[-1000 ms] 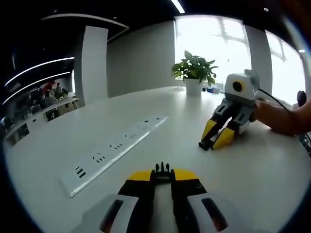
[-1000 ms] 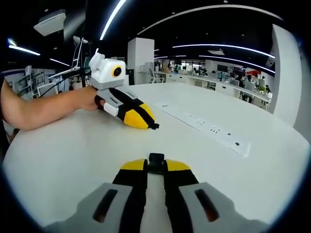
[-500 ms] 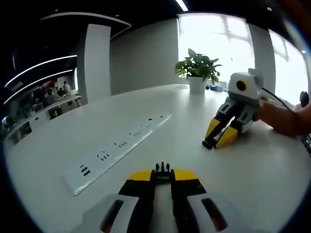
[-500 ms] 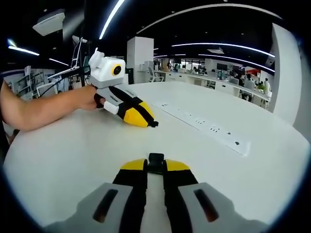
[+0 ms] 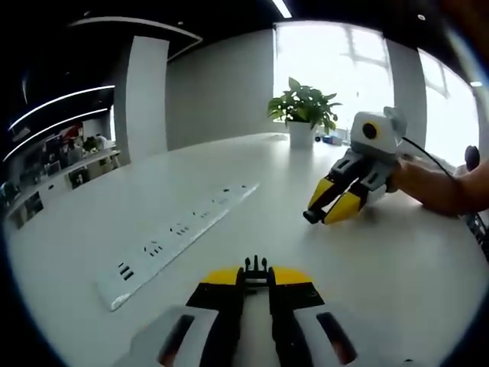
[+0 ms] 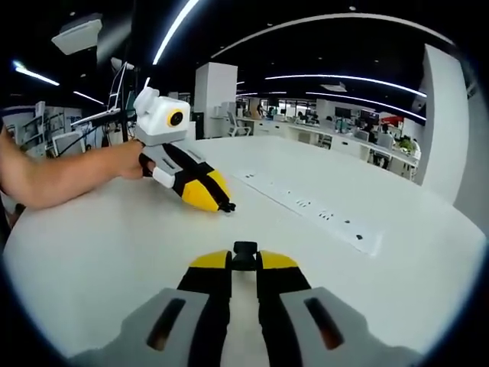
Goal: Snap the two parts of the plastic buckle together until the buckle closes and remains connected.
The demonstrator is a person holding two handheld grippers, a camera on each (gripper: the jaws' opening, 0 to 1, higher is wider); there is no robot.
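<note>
My left gripper (image 5: 255, 280) is shut on a black buckle part (image 5: 255, 266) whose prongs stick out past the yellow fingertips. In the right gripper view this same gripper (image 6: 227, 207) comes in from the left, low over the white table (image 6: 99, 252). My right gripper (image 6: 244, 264) is shut on the other black buckle part (image 6: 244, 251), a small blocky piece. In the left gripper view it (image 5: 308, 218) is at the right, tip pointing down-left. The two grippers face each other across a stretch of table, well apart.
A long white power strip (image 5: 179, 229) lies on the table between the grippers, and I also see the strip (image 6: 309, 210) in the right gripper view. A potted plant (image 5: 304, 111) stands at the far edge. A person's forearm (image 6: 61, 176) holds the left gripper.
In each view the other gripper's tip has drifted a little toward the middle, so the two look slightly closer. Both stay shut on their buckle parts.
</note>
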